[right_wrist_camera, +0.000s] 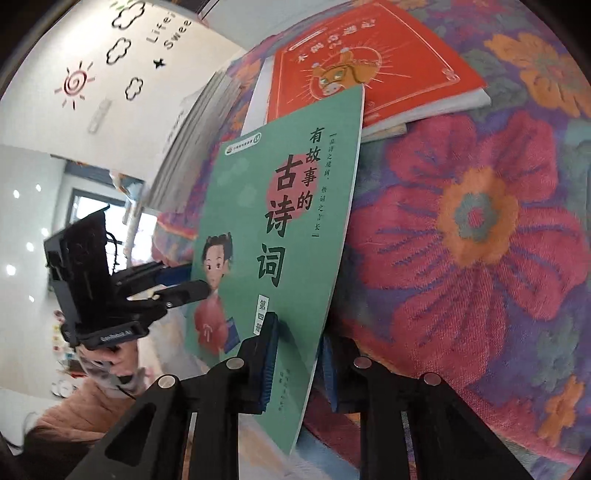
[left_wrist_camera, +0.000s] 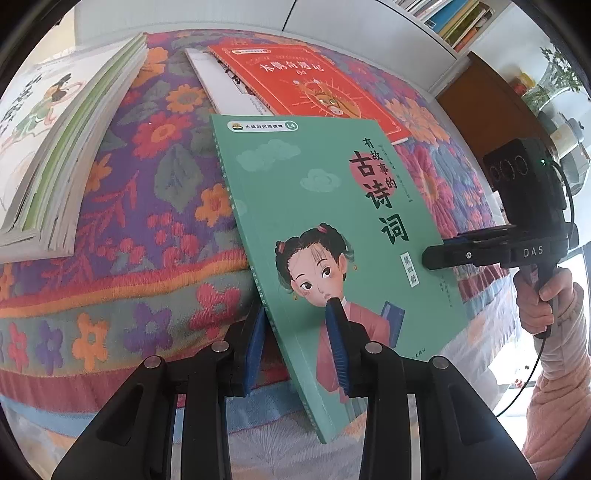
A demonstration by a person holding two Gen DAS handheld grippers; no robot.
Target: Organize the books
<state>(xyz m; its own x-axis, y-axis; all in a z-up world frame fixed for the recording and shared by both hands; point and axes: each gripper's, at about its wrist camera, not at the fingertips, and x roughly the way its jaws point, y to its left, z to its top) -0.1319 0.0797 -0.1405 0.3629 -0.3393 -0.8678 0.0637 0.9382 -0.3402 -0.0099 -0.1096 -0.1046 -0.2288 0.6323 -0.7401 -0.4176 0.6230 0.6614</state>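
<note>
A green book [left_wrist_camera: 314, 192] with a girl on its cover is held up, tilted, over the flowered bedspread [left_wrist_camera: 147, 184]. My left gripper [left_wrist_camera: 295, 314] is shut on its lower edge near the spine, one blue pad on the cover and one behind. My right gripper [left_wrist_camera: 430, 254] grips the book's right edge. In the right wrist view the green book [right_wrist_camera: 236, 192] stands between the right gripper's [right_wrist_camera: 299, 328] pads, and the left gripper [right_wrist_camera: 199, 286] holds its far side. A red book [left_wrist_camera: 303, 81] lies behind on a white one [left_wrist_camera: 218, 81].
A stack of several books [left_wrist_camera: 55, 122] lies at the left of the bedspread. A white bookshelf [left_wrist_camera: 454, 22] and a wooden cabinet [left_wrist_camera: 487, 107] stand at the back right. A person's hand [left_wrist_camera: 535, 295] in a pink sleeve holds the right gripper's handle.
</note>
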